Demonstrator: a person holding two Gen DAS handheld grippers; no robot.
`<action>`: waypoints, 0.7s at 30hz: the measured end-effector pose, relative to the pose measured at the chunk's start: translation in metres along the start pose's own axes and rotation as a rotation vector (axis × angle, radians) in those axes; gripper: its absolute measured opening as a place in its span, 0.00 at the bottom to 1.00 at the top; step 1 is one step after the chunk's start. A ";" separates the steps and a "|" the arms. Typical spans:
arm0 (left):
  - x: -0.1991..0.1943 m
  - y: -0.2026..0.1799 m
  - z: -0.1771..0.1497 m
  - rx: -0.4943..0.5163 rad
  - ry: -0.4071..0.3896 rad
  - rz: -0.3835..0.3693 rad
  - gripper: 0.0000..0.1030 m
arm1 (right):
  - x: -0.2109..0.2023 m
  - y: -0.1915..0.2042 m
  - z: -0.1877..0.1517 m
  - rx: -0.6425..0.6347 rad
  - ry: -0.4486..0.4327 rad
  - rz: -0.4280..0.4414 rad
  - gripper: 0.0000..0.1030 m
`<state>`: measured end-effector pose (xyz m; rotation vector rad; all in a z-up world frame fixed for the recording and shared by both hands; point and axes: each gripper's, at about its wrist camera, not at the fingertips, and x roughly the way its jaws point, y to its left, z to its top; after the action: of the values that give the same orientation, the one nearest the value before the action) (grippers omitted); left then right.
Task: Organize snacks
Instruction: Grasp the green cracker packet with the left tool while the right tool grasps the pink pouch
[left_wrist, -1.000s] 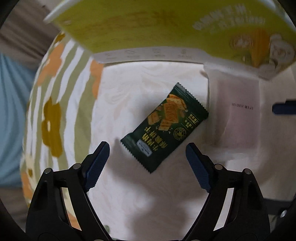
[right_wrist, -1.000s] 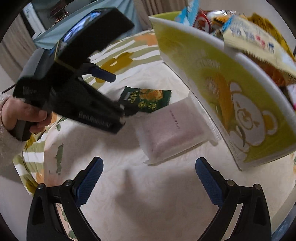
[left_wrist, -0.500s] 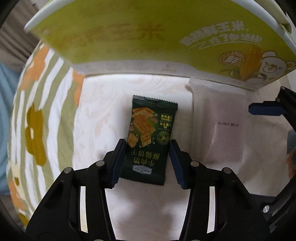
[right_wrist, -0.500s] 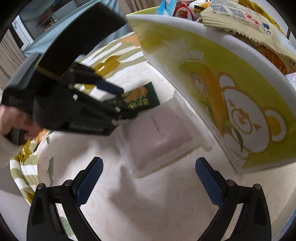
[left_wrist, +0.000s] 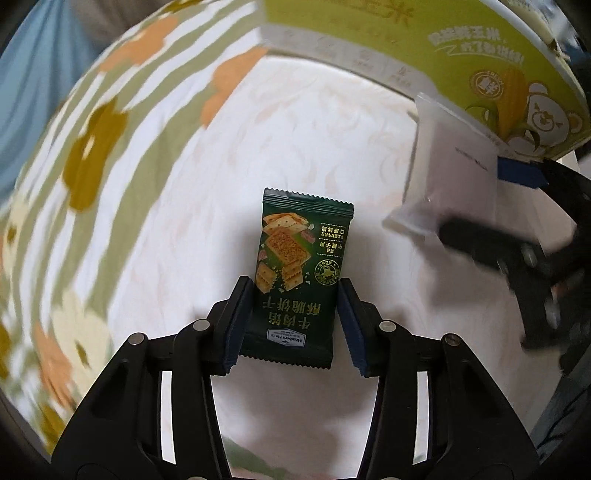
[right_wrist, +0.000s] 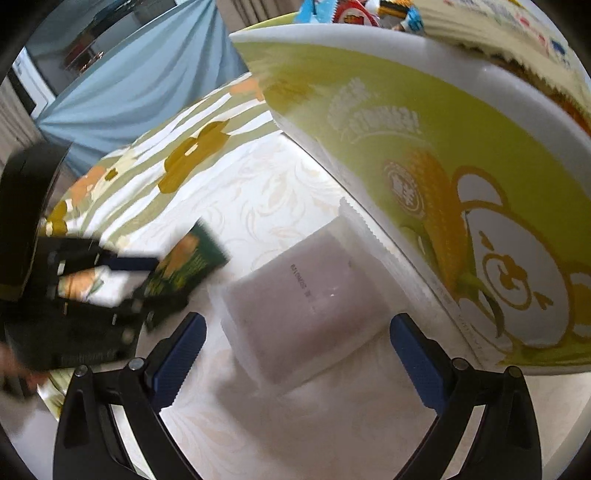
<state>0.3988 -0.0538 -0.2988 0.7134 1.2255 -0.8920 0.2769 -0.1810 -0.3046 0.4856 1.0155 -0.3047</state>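
Note:
My left gripper (left_wrist: 293, 321) is shut on a dark green cracker packet (left_wrist: 299, 266), pads pressing its lower sides, over the white tablecloth. The right wrist view shows that packet (right_wrist: 188, 266) blurred in the left gripper (right_wrist: 122, 291) at the left. A pale pink translucent packet (right_wrist: 306, 295) lies flat against the yellow-green box (right_wrist: 424, 155), and my right gripper (right_wrist: 295, 354) stands open around its near end, pads apart from it. From the left wrist, the pink packet (left_wrist: 443, 170) and right gripper (left_wrist: 495, 206) sit at the right.
The yellow-green box (left_wrist: 424, 40) with a corn and bear print holds several snack bags (right_wrist: 480, 22) above its rim. A tablecloth (left_wrist: 92, 147) with green stripes and orange flowers covers the left. Blue fabric (right_wrist: 140, 81) hangs beyond the table edge.
My left gripper closed on the green packet and carried it leftward, away from the box. The right gripper moved closer over the pink packet, still open.

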 end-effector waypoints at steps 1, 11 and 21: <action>-0.002 -0.001 -0.007 -0.023 -0.002 0.005 0.41 | 0.001 0.001 0.002 0.004 -0.003 0.003 0.96; -0.007 -0.008 -0.032 -0.254 -0.036 0.048 0.41 | 0.022 0.029 0.017 -0.085 0.018 0.068 0.85; -0.004 -0.010 -0.028 -0.309 -0.057 0.069 0.40 | 0.023 0.041 0.010 -0.186 0.024 -0.034 0.67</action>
<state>0.3761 -0.0343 -0.3005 0.4761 1.2459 -0.6435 0.3148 -0.1520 -0.3103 0.3043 1.0648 -0.2321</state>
